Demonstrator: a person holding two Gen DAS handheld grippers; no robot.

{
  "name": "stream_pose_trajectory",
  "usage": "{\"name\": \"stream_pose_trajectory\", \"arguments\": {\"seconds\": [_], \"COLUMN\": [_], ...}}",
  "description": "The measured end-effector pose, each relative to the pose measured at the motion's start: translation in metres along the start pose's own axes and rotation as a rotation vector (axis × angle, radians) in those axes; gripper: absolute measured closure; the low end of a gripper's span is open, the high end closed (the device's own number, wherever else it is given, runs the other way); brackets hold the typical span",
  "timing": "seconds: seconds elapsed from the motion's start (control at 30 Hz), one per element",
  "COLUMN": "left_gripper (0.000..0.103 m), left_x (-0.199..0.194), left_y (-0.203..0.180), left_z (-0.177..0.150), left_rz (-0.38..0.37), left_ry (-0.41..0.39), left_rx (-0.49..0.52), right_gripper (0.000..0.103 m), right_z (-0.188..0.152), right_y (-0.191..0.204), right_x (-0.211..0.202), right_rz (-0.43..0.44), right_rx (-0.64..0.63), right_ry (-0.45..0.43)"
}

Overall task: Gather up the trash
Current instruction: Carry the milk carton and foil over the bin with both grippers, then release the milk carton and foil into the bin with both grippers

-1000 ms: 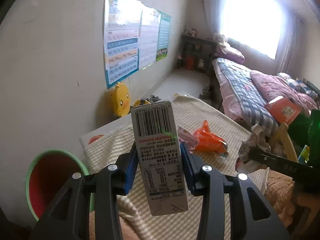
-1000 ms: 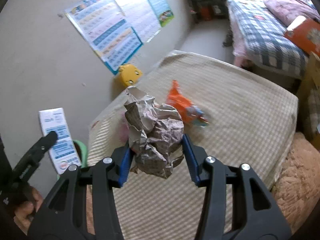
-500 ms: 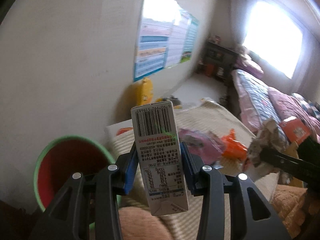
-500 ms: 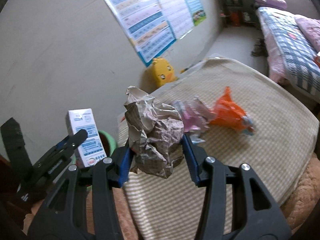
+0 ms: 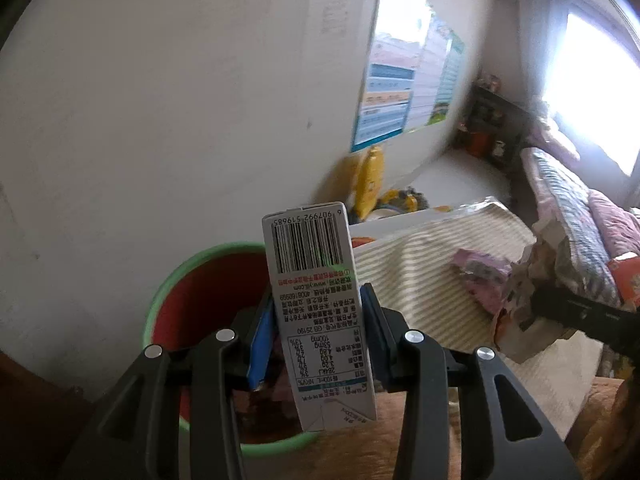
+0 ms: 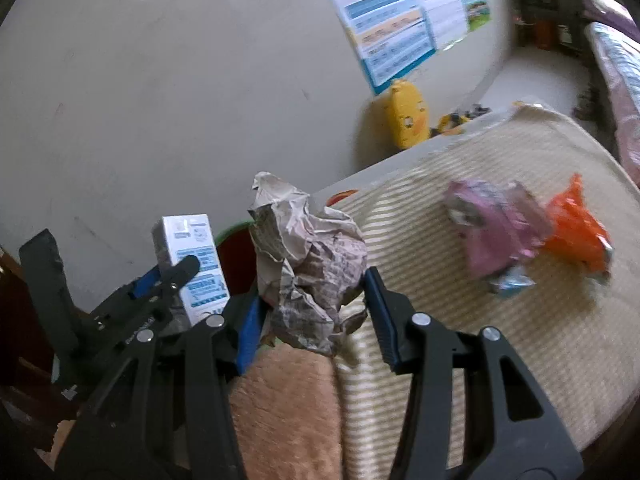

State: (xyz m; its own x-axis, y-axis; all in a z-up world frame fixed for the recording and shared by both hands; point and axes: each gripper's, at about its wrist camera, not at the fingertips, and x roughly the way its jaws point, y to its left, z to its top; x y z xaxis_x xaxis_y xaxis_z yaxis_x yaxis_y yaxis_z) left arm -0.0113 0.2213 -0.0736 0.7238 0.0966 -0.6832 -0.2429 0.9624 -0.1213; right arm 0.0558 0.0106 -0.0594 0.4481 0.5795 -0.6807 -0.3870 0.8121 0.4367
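- Your left gripper (image 5: 316, 340) is clamped on the milk carton (image 5: 316, 304), right over the green-rimmed bin (image 5: 180, 300).
- Your right gripper (image 6: 312, 304) squeezes the crumpled newspaper (image 6: 308, 264) beside that bin.
- Blurry pink wrapper (image 6: 492, 232), probably, lies farther off.

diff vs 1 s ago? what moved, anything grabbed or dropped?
Both tools swung toward the bin: it has grown and slid to centre in the left view, with the carton now in front of its mouth. The right tool followed with the paper wad. Nothing grabbed or dropped. Left tool still grips the carton; pink wrapper and orange wrapper stay put.
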Motion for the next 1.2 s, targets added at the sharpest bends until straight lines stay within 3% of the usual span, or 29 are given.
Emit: {"name": "stream_pose_trajectory", "arguments": {"seconds": [0.43, 0.83, 0.93, 0.97, 1.07, 1.2], "left_gripper": [0.065, 0.065, 0.064, 0.063, 0.041, 0.039], "left_x": [0.017, 0.033, 0.035, 0.037, 0.039, 0.035], "left_y": [0.058, 0.080, 0.082, 0.082, 0.082, 0.084], "left_z": [-0.010, -0.018, -0.019, -0.019, -0.019, -0.017], "left_rz": [0.114, 0.163, 0.187, 0.197, 0.209, 0.220], "left_ry": [0.049, 0.087, 0.090, 0.094, 0.100, 0.081], "left_rx": [-0.070, -0.102, -0.105, -0.105, -0.111, -0.123], "right_gripper": [0.056, 0.056, 0.052, 0.050, 0.044, 0.044], "right_z": [0.017, 0.018, 0.016, 0.014, 0.011, 0.009], "right_y": [0.056, 0.071, 0.074, 0.075, 0.077, 0.072], "right_x": [0.072, 0.112, 0.116, 0.115, 0.117, 0.117], "right_rz": [0.100, 0.106, 0.117, 0.121, 0.118, 0.127], "right_rx": [-0.086, -0.135, -0.139, -0.139, -0.144, -0.126], "right_ry": [0.125, 0.197, 0.207, 0.207, 0.203, 0.204]}}
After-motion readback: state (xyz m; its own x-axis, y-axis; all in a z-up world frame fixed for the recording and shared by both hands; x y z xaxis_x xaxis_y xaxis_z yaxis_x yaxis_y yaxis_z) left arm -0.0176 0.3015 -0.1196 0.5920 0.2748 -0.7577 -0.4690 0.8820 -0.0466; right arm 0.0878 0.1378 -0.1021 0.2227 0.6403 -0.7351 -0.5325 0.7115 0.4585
